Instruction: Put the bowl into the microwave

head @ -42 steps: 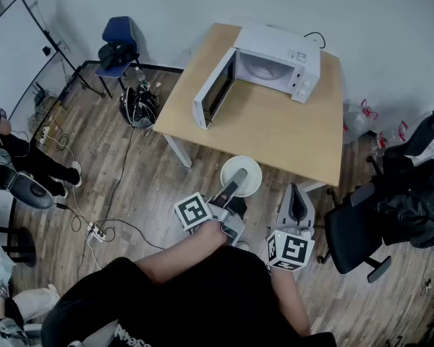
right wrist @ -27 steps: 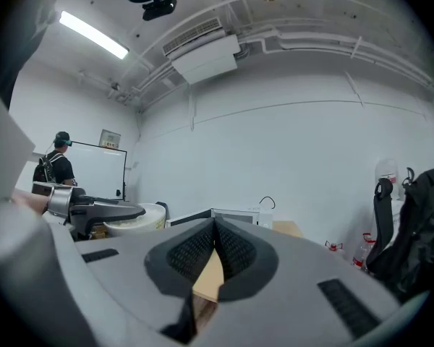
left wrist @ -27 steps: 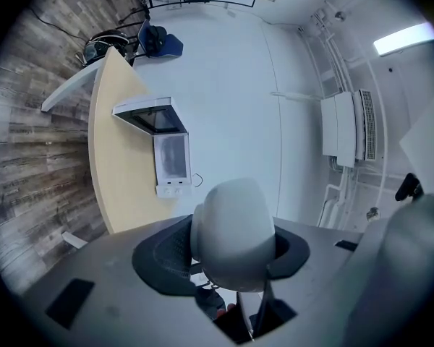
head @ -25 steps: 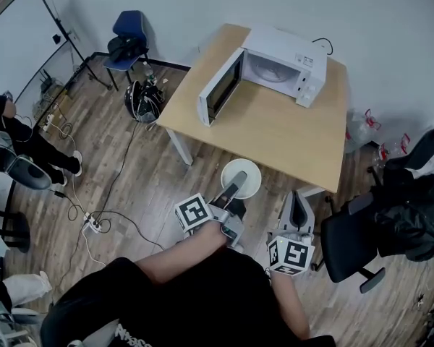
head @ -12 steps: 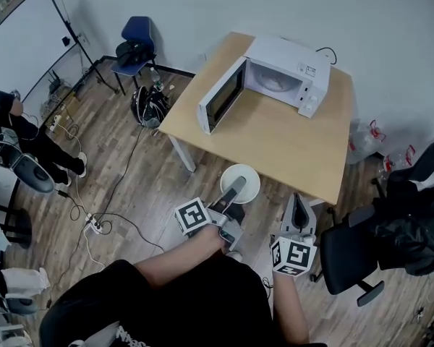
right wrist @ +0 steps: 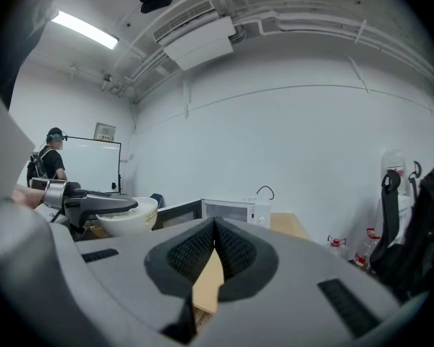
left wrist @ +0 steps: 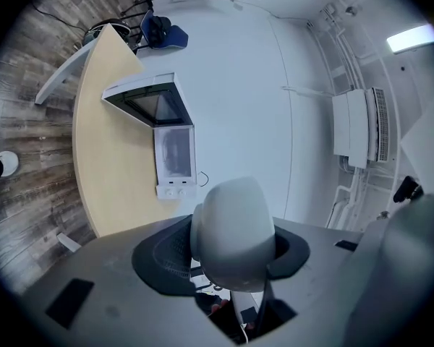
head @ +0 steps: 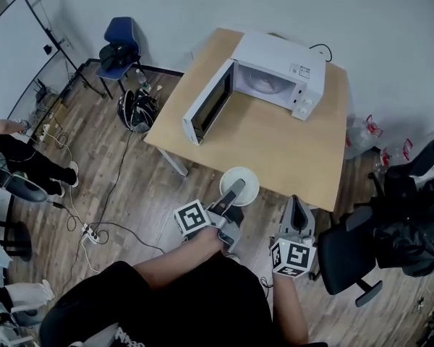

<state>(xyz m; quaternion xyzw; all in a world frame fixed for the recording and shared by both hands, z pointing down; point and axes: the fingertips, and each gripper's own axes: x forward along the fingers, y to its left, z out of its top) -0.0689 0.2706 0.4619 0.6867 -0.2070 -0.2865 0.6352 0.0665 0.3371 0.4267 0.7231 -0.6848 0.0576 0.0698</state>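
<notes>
The white bowl (head: 247,178) hangs just off the near edge of the wooden table (head: 289,150), and my left gripper (head: 238,186) is shut on its rim. In the left gripper view the bowl (left wrist: 231,215) fills the space between the jaws. The white microwave (head: 276,65) stands at the table's far end with its door (head: 206,111) swung open to the left. My right gripper (head: 297,203) is to the right of the bowl, shut and holding nothing. The right gripper view has the bowl (right wrist: 127,218) at left and the microwave (right wrist: 236,210) ahead.
A black office chair (head: 349,255) stands close on my right, with dark bags (head: 412,219) beyond it. A blue chair (head: 121,43) and a helmet are left of the table. Cables and a power strip (head: 91,231) lie on the floor; a person (head: 18,157) is at far left.
Both grippers and the bowl have drifted slightly closer to the table's near edge. The grip on the bowl is unchanged and the microwave door has stayed open.
</notes>
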